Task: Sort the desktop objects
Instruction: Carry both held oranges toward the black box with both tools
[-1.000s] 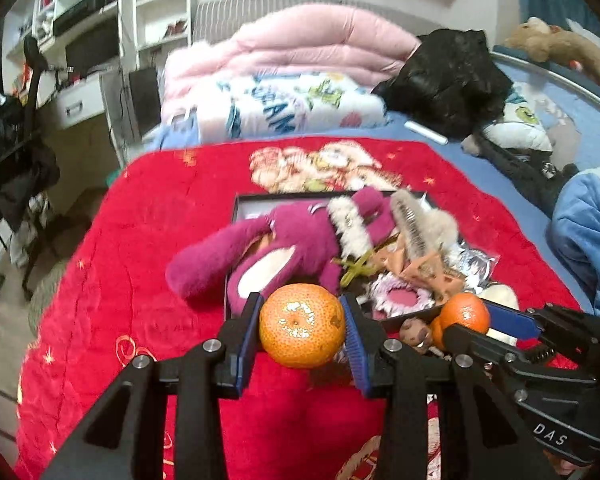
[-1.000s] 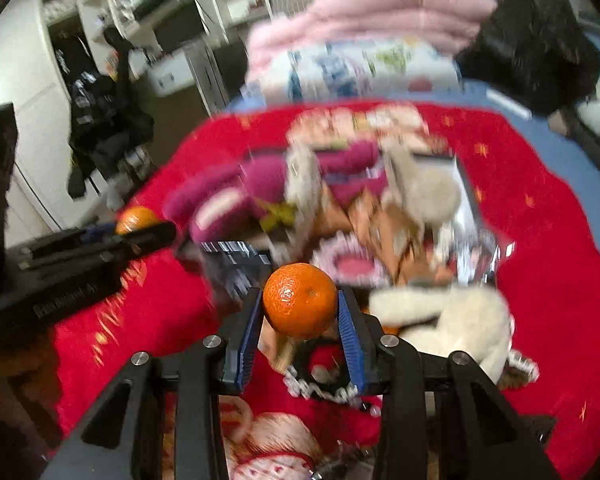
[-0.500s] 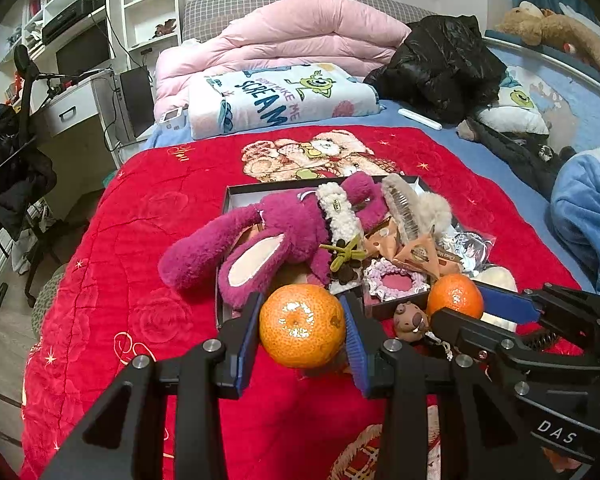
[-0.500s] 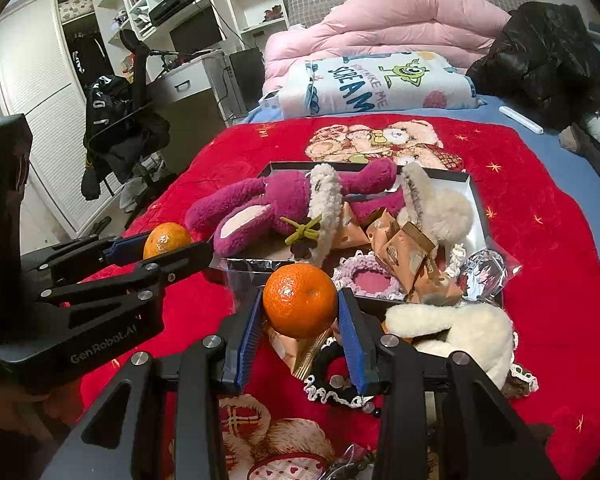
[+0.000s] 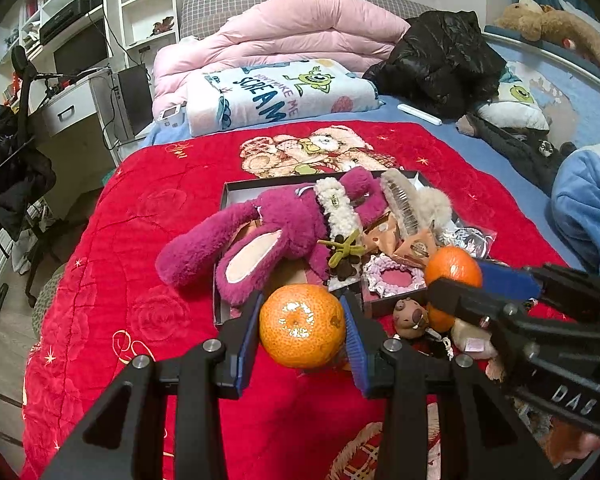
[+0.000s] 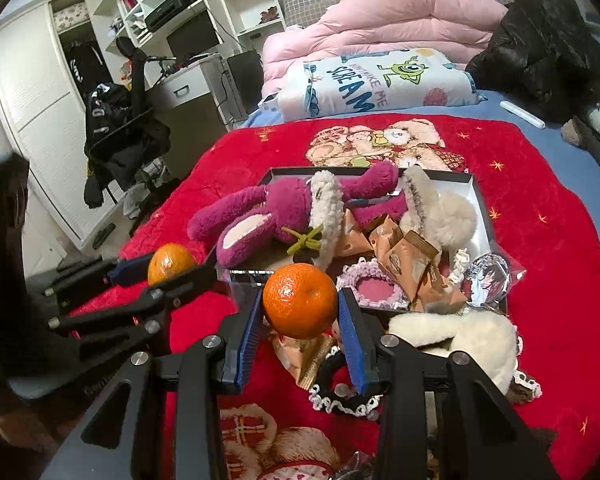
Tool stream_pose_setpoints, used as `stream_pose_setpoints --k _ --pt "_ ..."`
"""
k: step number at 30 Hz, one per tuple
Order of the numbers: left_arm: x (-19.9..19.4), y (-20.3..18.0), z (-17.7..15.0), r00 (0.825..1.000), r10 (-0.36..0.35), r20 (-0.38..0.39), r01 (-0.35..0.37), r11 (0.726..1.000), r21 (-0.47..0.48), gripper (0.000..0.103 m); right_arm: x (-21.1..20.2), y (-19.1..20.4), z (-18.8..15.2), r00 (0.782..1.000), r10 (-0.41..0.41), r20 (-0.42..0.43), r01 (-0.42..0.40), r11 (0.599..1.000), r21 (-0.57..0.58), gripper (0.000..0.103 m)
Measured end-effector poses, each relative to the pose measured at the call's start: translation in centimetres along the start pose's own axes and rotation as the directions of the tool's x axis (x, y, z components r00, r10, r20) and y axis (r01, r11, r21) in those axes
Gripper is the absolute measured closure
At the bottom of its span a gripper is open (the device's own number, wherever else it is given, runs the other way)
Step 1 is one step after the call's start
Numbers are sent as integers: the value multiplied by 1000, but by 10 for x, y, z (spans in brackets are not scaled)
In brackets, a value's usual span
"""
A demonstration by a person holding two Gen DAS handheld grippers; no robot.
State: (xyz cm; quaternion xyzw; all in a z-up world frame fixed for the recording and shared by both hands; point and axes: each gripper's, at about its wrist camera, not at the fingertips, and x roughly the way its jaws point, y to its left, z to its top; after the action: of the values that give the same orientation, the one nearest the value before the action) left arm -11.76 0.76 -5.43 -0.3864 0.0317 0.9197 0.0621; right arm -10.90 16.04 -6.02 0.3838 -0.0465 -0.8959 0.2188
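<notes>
Both tongs, left [image 5: 302,334] and right [image 6: 299,312], are each clamping a tangerine [image 5: 302,325] near the crowded box [image 5: 236,192], with the near clutter on the bed [image 5: 132,208] waiting unsorted.

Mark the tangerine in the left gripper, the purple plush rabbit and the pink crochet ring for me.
tangerine in the left gripper [image 5: 302,325], left wrist view, centre of its peel.
purple plush rabbit [image 5: 288,220], left wrist view, its body.
pink crochet ring [image 6: 374,287], right wrist view, its pink middle.
</notes>
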Motion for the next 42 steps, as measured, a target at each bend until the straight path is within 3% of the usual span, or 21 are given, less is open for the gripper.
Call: stream_pose_setpoints --k 12,18,23,31,37,39,42 --pt "21 21 8 999 -30 -14 28 997 -76 63 10 -6 8 1000 4 -2 -4 1000 25 67" --pt "37 26 18 997 -67 -41 63 994 -86 63 22 -20 16 1000 11 -15 -10 999 44 66" --pt "63 31 29 987 -139 -77 130 985 -110 63 41 -27 24 999 31 -42 -29 998 59 66" --pt "103 42 22 984 -103 -146 85 989 -124 63 78 -10 29 991 110 -80 -107 993 39 67" --pt "111 71 18 985 -89 -148 54 973 -226 63 99 -10 25 982 151 -115 -144 988 63 66" --pt "110 75 17 983 -117 -141 78 964 -255 63 104 -8 28 981 152 -118 -146 987 65 66" --pt "110 70 19 985 -103 -141 69 971 -229 64 115 -5 33 979 151 -137 -143 987 70 66"
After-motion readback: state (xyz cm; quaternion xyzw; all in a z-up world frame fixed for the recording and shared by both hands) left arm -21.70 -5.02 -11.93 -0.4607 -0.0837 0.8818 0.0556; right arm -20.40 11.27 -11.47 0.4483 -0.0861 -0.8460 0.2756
